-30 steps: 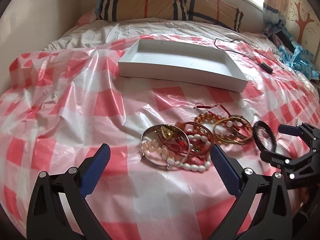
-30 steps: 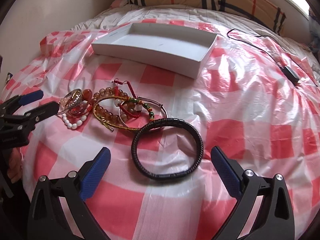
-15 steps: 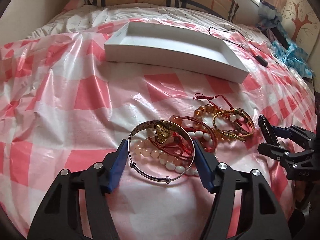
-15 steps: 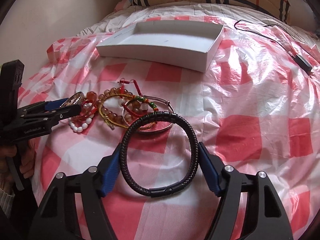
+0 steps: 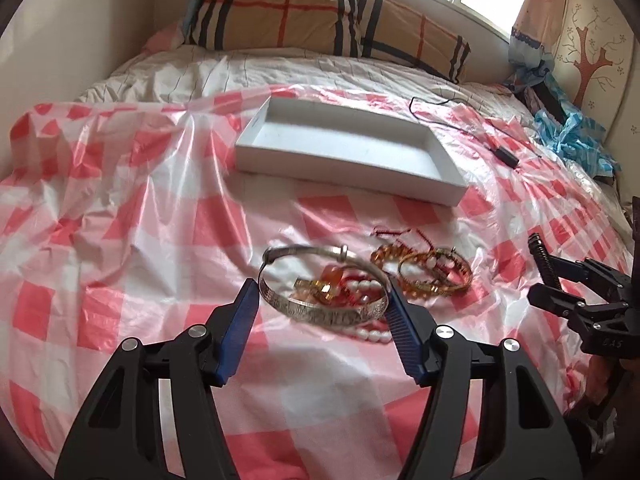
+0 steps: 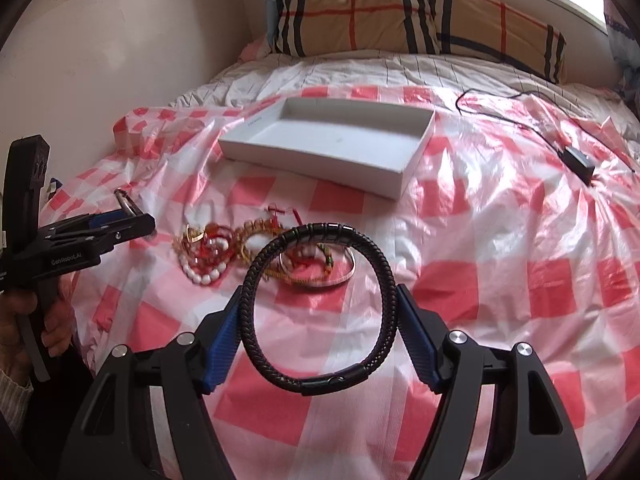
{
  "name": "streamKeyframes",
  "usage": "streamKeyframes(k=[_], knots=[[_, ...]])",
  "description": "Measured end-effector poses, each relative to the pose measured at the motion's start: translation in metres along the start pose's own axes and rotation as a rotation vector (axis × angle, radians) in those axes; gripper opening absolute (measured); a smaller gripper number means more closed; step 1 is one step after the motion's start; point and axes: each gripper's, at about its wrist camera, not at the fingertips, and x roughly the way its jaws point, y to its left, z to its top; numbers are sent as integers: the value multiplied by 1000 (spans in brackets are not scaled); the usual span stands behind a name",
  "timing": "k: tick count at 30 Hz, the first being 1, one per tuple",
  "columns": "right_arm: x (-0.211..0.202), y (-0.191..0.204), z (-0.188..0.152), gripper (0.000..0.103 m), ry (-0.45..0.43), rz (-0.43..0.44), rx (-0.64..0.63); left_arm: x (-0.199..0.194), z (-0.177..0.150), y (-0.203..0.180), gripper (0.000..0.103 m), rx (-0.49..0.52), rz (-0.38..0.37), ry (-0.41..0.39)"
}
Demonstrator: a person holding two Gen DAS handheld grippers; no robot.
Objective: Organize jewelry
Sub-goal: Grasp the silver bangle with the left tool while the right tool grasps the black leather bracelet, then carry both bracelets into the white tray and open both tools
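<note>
My left gripper (image 5: pixel 322 300) is shut on a silver bangle (image 5: pixel 320 310) and holds it lifted above the jewelry pile (image 5: pixel 424 272) of bead and gold bracelets. My right gripper (image 6: pixel 320 308) is shut on a black braided bracelet (image 6: pixel 276 364), tilted up above the cloth. The same pile (image 6: pixel 240 252) lies just beyond it, with a thin silver bangle (image 6: pixel 348 272) still on the cloth. An empty white tray (image 5: pixel 448 192) sits farther back, also in the right wrist view (image 6: pixel 396 184). Each gripper shows in the other's view, the right (image 5: pixel 556 280) and the left (image 6: pixel 132 216).
A red-and-white checked plastic sheet (image 5: pixel 120 208) covers the bed. A black cable with adapter (image 6: pixel 576 164) lies at the right. A plaid pillow (image 5: pixel 320 20) is at the head of the bed, a wall on the left, blue cloth (image 5: pixel 572 136) far right.
Both grippers closed from open around their bracelets and lifted them off the cloth. The silver bangle and black bracelet now hang tilted between the fingers.
</note>
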Motion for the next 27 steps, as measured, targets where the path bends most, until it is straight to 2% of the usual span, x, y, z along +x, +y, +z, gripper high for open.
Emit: streamKeyframes(k=[8, 12, 16, 18, 21, 23, 27], knots=[[30, 1, 65, 70, -68, -25, -35, 25, 54, -25, 60, 30, -15, -87], [66, -2, 103, 70, -79, -50, -54, 56, 91, -29, 60, 16, -6, -115], [113, -9, 128, 72, -64, -100, -58, 96, 121, -23, 60, -22, 37, -126], [141, -11, 135, 74, -27, -124, -66, 122, 132, -16, 60, -50, 59, -116], [173, -14, 135, 76, 29, -160, -89, 164, 138, -4, 60, -72, 134, -75], [184, -14, 130, 77, 54, -186, -113, 185, 138, 2, 63, -81, 169, -19], [190, -20, 124, 77, 141, -128, -133, 196, 129, -4, 65, -5, 225, 82]])
